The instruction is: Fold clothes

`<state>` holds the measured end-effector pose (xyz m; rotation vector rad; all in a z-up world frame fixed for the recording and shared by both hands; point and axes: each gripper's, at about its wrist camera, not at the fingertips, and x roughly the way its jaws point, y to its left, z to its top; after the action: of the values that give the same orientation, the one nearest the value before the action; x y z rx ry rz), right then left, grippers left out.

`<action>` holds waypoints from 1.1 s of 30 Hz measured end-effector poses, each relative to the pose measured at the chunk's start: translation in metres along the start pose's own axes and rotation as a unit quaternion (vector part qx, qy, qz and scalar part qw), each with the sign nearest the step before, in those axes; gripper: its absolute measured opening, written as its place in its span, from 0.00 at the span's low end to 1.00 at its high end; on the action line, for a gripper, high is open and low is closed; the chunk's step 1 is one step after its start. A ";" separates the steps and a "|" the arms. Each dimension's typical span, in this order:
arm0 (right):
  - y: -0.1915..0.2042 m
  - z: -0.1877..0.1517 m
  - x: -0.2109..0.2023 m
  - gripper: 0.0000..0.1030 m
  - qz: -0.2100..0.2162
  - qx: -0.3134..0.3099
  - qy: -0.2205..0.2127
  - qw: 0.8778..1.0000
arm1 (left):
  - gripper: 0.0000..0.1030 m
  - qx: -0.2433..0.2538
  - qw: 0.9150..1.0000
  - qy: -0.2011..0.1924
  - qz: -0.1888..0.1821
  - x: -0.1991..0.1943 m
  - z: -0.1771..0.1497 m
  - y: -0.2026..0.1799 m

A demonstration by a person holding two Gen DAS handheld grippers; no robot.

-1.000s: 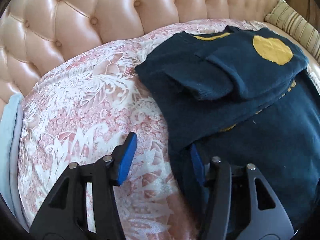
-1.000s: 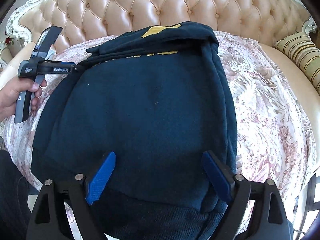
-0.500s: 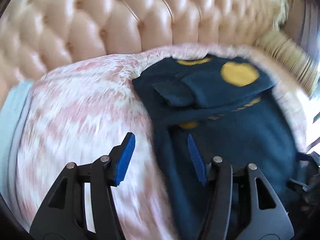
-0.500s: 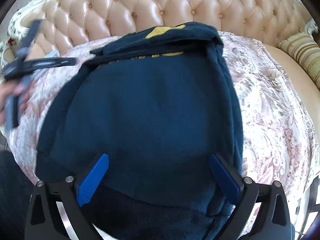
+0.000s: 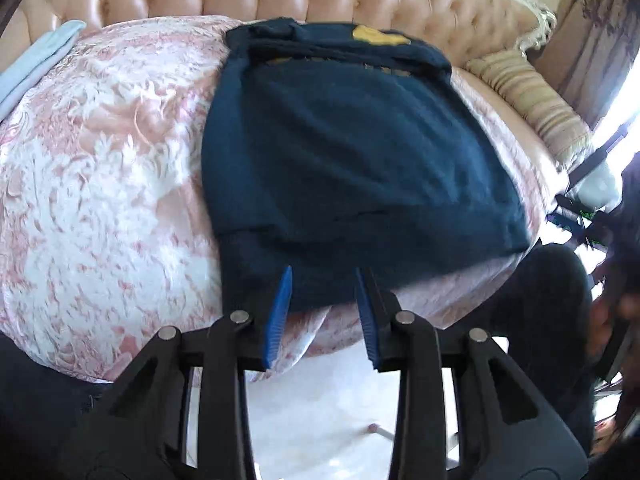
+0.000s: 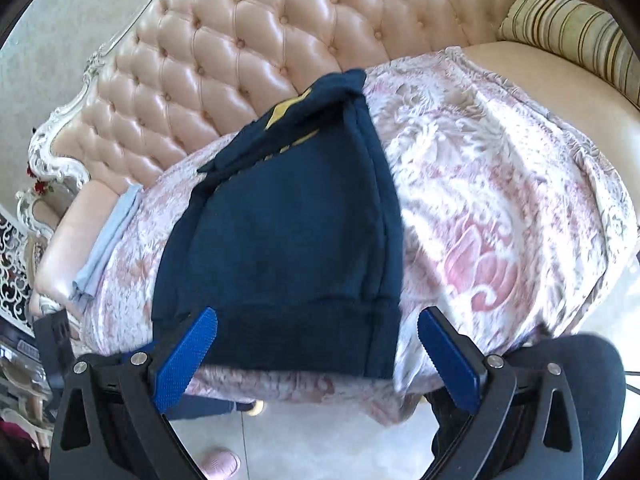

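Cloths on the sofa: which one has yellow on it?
The dark navy sweater lying in the middle of the pink flowery cover has yellow patches near its far end. The pale blue cloth at the cover's left edge is plain.

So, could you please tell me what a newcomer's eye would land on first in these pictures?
First, the dark blue sweater, its top folded over with yellow markings showing, spread across the pink floral cushion in the middle. Behind it rises the tufted, peach-coloured sofa back. In the foreground, the right claw stands wide open at the sweater's hem, while the left claw is closing near the same edge.
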<state>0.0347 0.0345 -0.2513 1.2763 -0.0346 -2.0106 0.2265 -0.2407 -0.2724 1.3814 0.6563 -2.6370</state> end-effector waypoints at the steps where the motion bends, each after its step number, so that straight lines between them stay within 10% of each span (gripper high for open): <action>1: 0.004 -0.001 0.003 0.99 -0.007 -0.007 0.005 1.000 | 0.35 0.006 1.000 -0.012 0.000 -0.007 0.004 -0.003; 6: 0.005 -0.001 0.011 0.99 -0.015 -0.006 0.020 1.000 | 0.37 0.015 0.999 -0.049 0.009 -0.026 0.002 -0.002; 26: -0.011 -0.021 0.038 0.92 -0.008 0.008 0.043 0.999 | 0.36 -0.038 0.999 0.010 0.022 0.006 -0.017 0.042; 29: -0.012 -0.022 0.038 0.92 -0.010 0.011 0.044 0.999 | 0.12 -0.028 0.999 0.023 0.034 0.008 -0.015 0.038; 33: -0.010 -0.022 0.037 0.93 -0.007 0.008 0.042 0.999 | 0.09 -0.025 0.999 0.029 0.033 0.005 -0.013 0.037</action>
<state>0.0380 0.0279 -0.2946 1.3743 -0.0021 -1.9700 0.2432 -0.2680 -0.2951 1.4462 0.6668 -2.5216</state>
